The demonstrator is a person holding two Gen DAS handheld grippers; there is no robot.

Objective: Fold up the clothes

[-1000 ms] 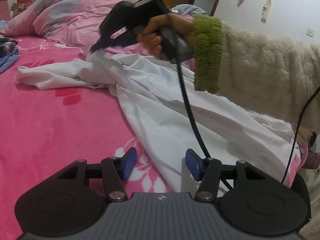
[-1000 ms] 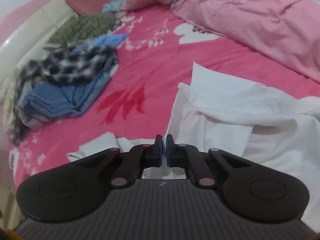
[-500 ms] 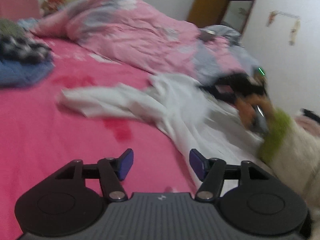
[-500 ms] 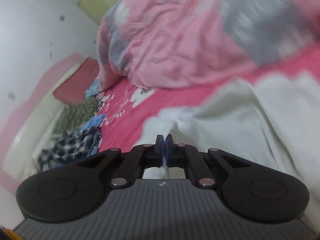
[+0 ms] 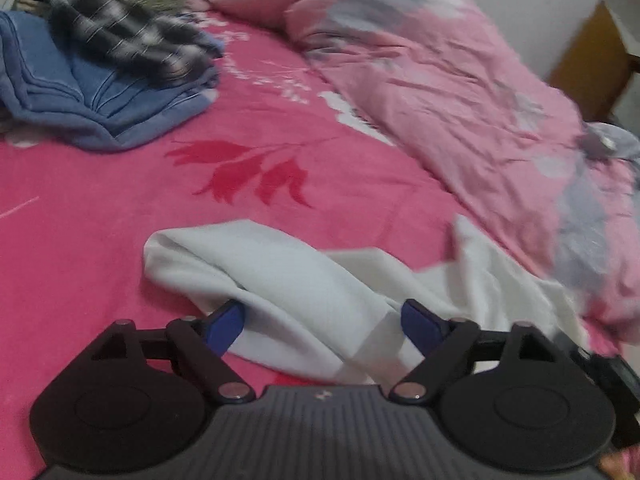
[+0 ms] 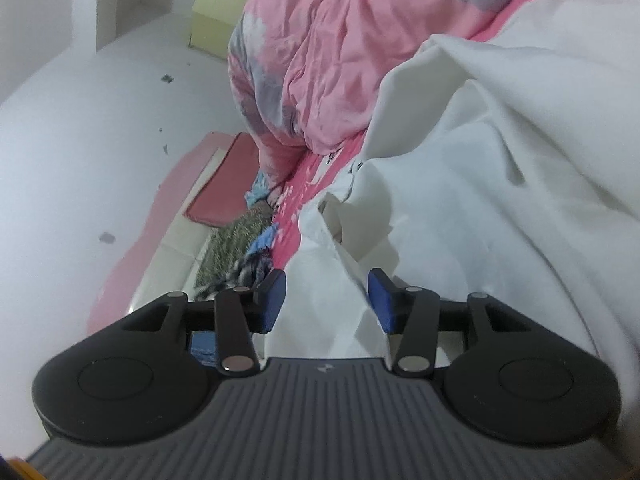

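My left camera sits just behind my left tongs (image 5: 322,322) and looks down at a slant across the pink bed sheet (image 5: 120,216). It is very near the white garment (image 5: 280,280), whose sleeve end lies between the two blue tips. Far off it sees the pile of clothes (image 5: 100,68) and the pink quilt (image 5: 460,96).

My right camera sits behind my right tongs (image 6: 326,300) and looks almost level, rolled over to one side, so the bed runs up the picture. It is pressed close to the white garment (image 6: 500,200).

Both views share the garment, the quilt (image 6: 320,60) and the pile of clothes (image 6: 248,268).
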